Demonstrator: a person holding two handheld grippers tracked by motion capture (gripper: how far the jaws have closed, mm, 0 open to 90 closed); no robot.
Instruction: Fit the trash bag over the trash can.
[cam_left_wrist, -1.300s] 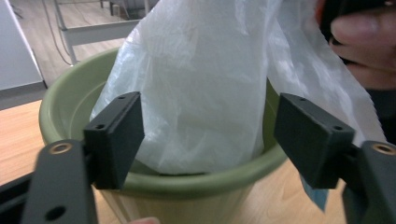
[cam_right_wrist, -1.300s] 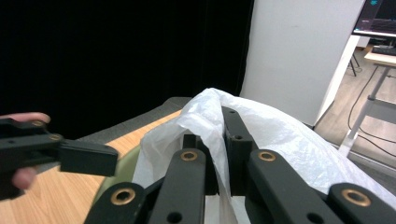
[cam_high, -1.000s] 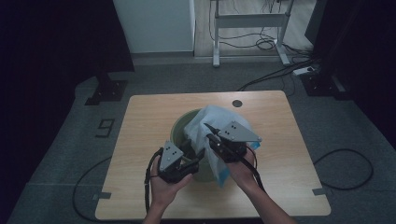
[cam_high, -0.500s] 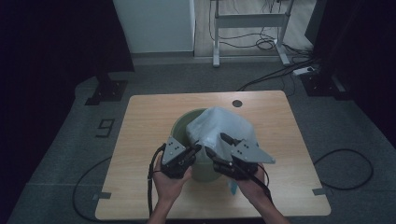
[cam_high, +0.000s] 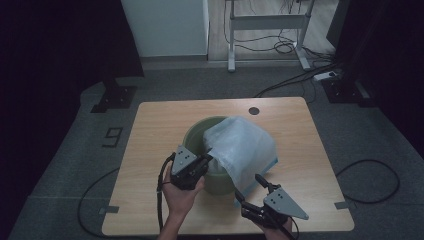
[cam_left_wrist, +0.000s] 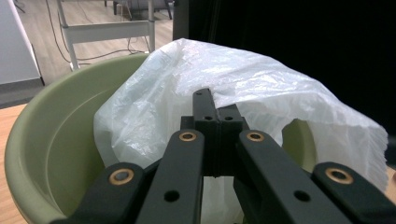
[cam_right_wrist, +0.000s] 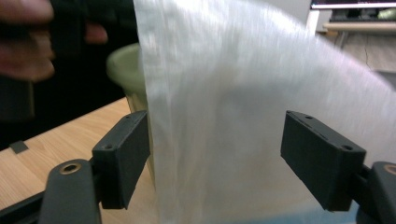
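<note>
A pale green bin (cam_high: 195, 134) stands mid-table with a translucent white plastic bag (cam_high: 245, 145) draped over its right half and down its front. My left gripper (cam_high: 207, 159) is at the bin's near-left rim, shut on the bag's edge. In the left gripper view the closed jaws (cam_left_wrist: 215, 105) press into the bag (cam_left_wrist: 261, 88) above the bin (cam_left_wrist: 46, 154). My right gripper (cam_high: 249, 187) is low near the table's front edge. Its jaws have just been opening and stand wide (cam_right_wrist: 215, 154), with the bag (cam_right_wrist: 224, 93) hanging between them, untouched by the pads.
The wooden table (cam_high: 160, 125) has a black round grommet (cam_high: 254, 110) at the back. Beyond it, on the floor, are a white cabinet (cam_high: 165, 27), a metal desk frame (cam_high: 265, 22) and cables with a power strip (cam_high: 327, 76).
The right gripper let go of the bag, opened, and dropped down toward the table's near right edge. The bag settled over the bin. The left gripper closed on the bag's edge and stayed put.
</note>
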